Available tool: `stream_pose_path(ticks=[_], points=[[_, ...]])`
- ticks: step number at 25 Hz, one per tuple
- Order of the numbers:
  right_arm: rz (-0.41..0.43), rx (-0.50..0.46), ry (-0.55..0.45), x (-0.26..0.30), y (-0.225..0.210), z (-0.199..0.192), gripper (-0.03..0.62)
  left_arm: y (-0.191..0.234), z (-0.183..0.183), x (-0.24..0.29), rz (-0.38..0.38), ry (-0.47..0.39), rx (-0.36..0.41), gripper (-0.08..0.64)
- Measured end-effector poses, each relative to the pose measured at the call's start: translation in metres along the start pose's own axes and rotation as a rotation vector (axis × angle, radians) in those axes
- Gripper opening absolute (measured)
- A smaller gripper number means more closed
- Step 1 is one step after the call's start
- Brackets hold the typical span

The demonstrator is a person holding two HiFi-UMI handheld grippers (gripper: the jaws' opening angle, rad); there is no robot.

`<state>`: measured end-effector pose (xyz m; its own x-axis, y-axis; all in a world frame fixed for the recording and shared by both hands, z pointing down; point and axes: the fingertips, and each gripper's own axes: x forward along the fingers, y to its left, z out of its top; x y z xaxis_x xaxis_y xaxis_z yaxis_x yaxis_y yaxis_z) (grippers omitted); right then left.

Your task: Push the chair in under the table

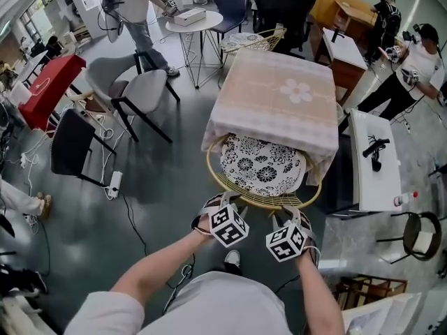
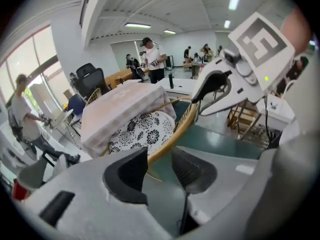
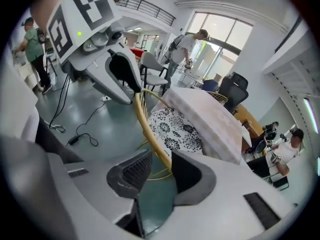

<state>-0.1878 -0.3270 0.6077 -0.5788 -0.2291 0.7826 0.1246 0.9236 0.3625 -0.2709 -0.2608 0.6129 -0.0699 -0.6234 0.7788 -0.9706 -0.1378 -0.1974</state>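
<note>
Chair frame (image 1: 260, 202): thin gold-toned rods with a slight sheen; metal or cane, unclear. Seat cushion (image 1: 262, 165): matt cloth, black-on-white flower print. Tablecloth (image 1: 276, 96): pale pink woven cloth, matt, soft folds at the table's edges. Floor (image 1: 167, 180): smooth, grey-green, glossy. Left gripper (image 2: 159, 171), right gripper (image 3: 161, 171): matt grey plastic shells; pads (image 3: 134, 173) black, ribbed.

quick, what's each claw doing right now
left claw: open, chair rim runs between its pads, not gripped.
right claw: open, the chair rim runs between its pads too, not gripped.
</note>
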Motion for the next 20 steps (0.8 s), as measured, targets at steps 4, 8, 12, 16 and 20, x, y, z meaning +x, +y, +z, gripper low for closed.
stream_pose_path(ticks=[4,8,12,16,20], points=[[-0.056,0.157,-0.109,-0.026,-0.008,0.018,0.057,-0.016,0.018,-0.021,-0.037,-0.094,-0.197,0.149],[-0.078,0.309,-0.216,-0.054,-0.01,0.027,0.034,-0.033,0.032,-0.043,-0.038,-0.186,-0.357,0.138],[-0.074,0.442,-0.302,-0.086,-0.007,0.036,0.023,-0.043,0.049,-0.072,-0.014,-0.28,-0.46,0.092],[-0.046,0.549,-0.374,-0.111,0.003,0.039,0.009,-0.057,0.067,-0.098,0.025,-0.355,-0.461,0.042],[-0.034,0.633,-0.437,-0.137,0.007,0.041,0.003,-0.074,0.083,-0.116,0.033,-0.411,-0.476,0.006]])
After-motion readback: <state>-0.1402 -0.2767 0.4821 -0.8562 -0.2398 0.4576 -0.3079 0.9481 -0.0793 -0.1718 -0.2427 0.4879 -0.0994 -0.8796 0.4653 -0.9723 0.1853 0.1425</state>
